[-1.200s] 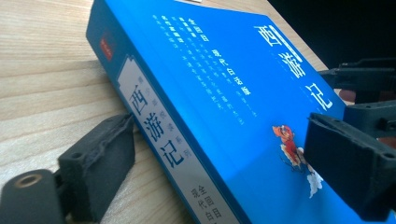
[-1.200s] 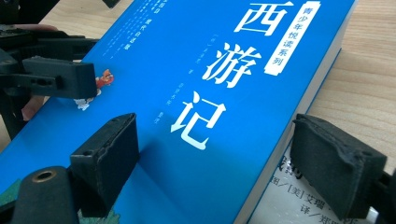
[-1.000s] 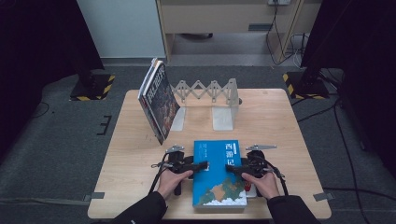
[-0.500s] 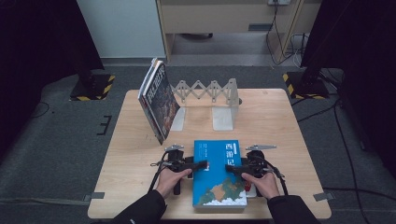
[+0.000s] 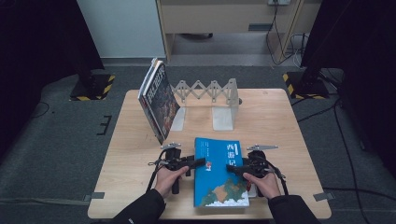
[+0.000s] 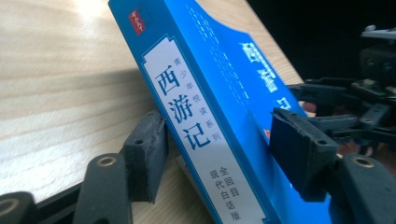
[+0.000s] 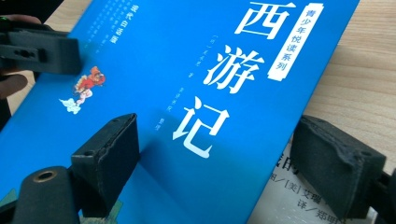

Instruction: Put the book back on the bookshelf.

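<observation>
We have both grippers' fingers spread around the blue book [image 5: 220,173] at the table's near edge, left gripper [image 5: 189,163] and right gripper [image 5: 237,169] unclosed; lifting and shelving in the rack [image 5: 208,91] remain.

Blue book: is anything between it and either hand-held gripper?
Nothing visible. The left hand-held gripper straddles the spine edge of the blue book, and the right hand-held gripper straddles the opposite edge. A white book lies underneath it.

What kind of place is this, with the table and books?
Probably a lab or recording studio: a lone wooden table on grey carpet, black curtains around it, and hazard-striped stand bases.
</observation>
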